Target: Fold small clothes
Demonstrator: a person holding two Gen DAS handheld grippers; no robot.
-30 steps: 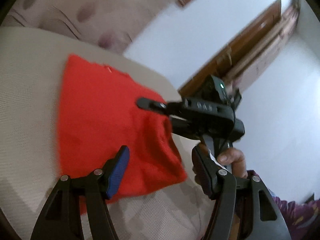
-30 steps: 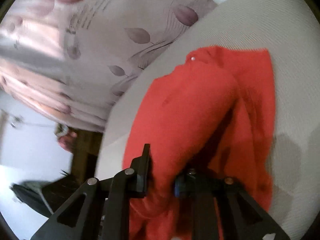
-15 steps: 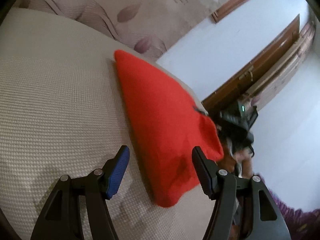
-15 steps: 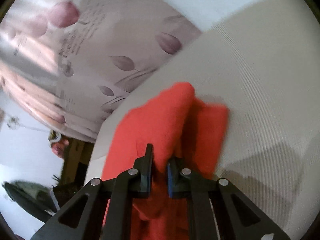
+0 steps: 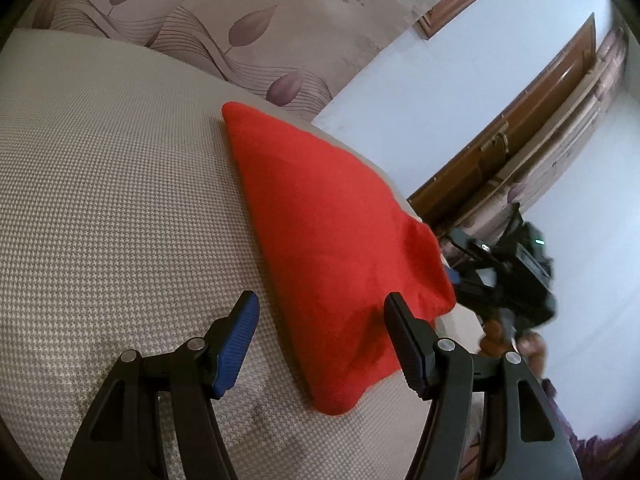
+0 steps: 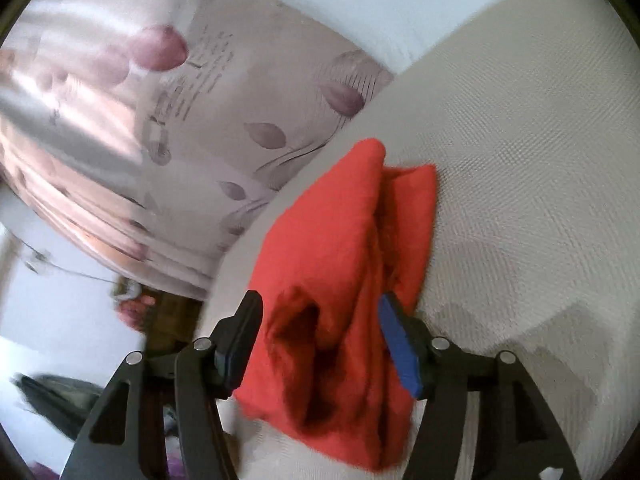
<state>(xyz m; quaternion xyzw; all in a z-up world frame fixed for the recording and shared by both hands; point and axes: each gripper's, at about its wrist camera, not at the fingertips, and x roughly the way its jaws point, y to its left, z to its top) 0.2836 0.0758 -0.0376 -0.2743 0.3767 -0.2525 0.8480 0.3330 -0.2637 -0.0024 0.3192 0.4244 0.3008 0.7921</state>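
The red cloth (image 5: 320, 240) lies folded over on itself on the beige woven bench (image 5: 100, 200), near its right-hand edge as my left camera sees it, tapering to a point at the far end. In my right camera the same red cloth (image 6: 344, 280) shows as two bunched layers with a dark hollow at the near end. My right gripper (image 6: 320, 340) has its jaws opening at this moment; the cloth sits between them, but the pads stand clear of it on both sides, so I have no hold on it. My left gripper (image 5: 320, 340) hovers with its jaws standing well apart, the near tip of the cloth between the fingers and nothing gripped. Behind the bench hangs a curtain (image 5: 240, 20) printed with purple leaves, and beyond that a pale wall (image 5: 420, 92) and a brown wooden door frame (image 5: 520, 120).
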